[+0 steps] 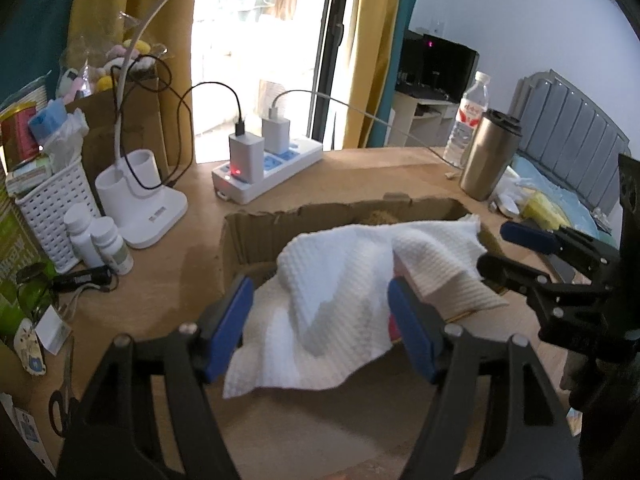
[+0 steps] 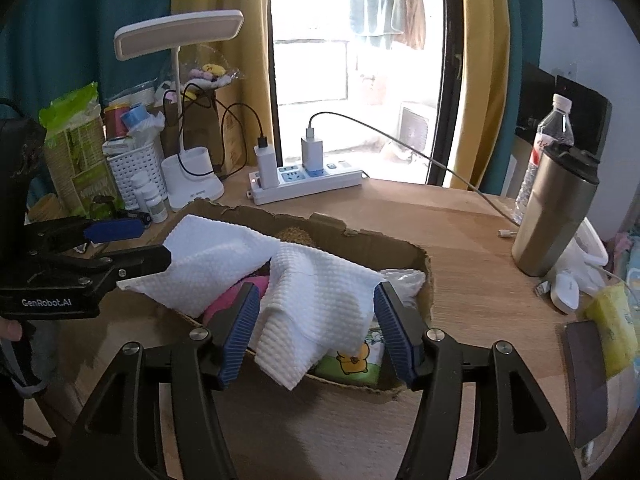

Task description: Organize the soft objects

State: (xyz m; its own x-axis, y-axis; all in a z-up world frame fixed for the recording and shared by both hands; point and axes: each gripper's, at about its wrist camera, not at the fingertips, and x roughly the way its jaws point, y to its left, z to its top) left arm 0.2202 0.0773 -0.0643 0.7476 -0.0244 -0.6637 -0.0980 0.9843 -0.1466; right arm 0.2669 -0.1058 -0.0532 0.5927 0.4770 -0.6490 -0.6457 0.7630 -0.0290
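A white textured cloth (image 1: 344, 280) lies crumpled over an open cardboard box (image 1: 264, 232) on the wooden table. My left gripper (image 1: 320, 324) is open, its blue pads on either side of the cloth's near edge without pressing it. My right gripper (image 2: 318, 332) is open too, straddling the cloth (image 2: 320, 292) over the box (image 2: 360, 244). Under the cloth a pink soft item (image 2: 236, 300) and a green packet with a yellow chick (image 2: 352, 360) show. Each gripper appears in the other's view: the right gripper (image 1: 491, 247) and the left gripper (image 2: 156, 242), both at the cloth's corners.
Behind the box stand a power strip with chargers (image 1: 268, 172), a white lamp base (image 1: 140, 208), a white basket (image 1: 52, 208) and pill bottles (image 1: 96, 244). A steel tumbler (image 2: 556, 208), a water bottle (image 2: 548, 140), a yellow packet (image 2: 612, 328) and a dark phone (image 2: 584, 380) stand on the right.
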